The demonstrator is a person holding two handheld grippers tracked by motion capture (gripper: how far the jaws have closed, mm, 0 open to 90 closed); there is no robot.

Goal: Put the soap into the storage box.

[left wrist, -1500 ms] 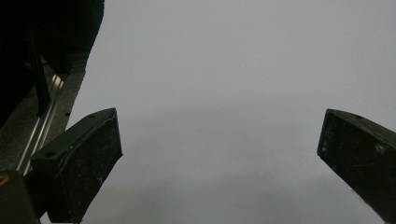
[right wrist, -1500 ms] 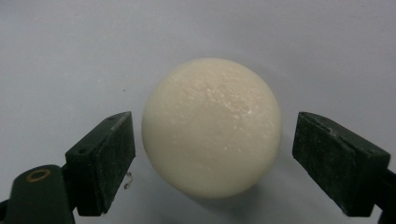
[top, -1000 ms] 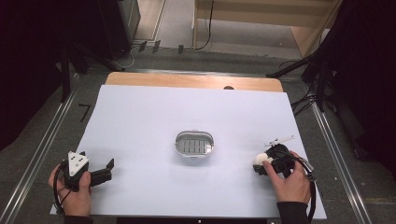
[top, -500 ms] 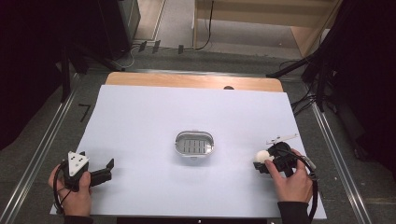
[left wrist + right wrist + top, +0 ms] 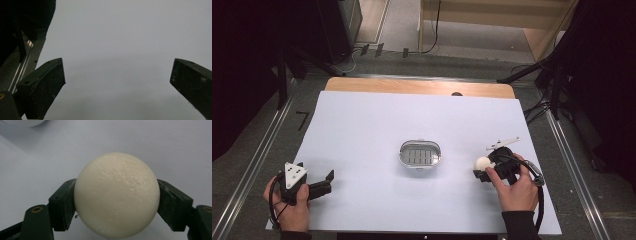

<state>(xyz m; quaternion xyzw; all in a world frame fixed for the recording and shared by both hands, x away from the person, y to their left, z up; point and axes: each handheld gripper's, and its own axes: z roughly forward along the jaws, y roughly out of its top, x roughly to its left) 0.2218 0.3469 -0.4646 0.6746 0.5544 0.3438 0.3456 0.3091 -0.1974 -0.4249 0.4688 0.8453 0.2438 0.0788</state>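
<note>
A cream-white ball (image 5: 117,195) sits between the two dark jaws of my right gripper (image 5: 117,203), which press on both its sides. From above, that ball (image 5: 482,163) shows at the tip of the right gripper (image 5: 480,168), held in a hand near the table's right front. A small metal dish (image 5: 420,154) with a slotted bottom stands in the middle of the white sheet, left of the ball. My left gripper (image 5: 330,181) rests at the front left in the other hand, jaws wide apart (image 5: 117,82) over bare sheet, nothing between them.
The white sheet (image 5: 412,120) covers a wooden table (image 5: 412,86) whose far edge shows. Metal rails (image 5: 257,150) run along both sides. Cables and dark equipment lie on the floor beyond the table.
The right hand has lifted a little and shifted toward the dish with the ball in its jaws. The left hand has stayed put.
</note>
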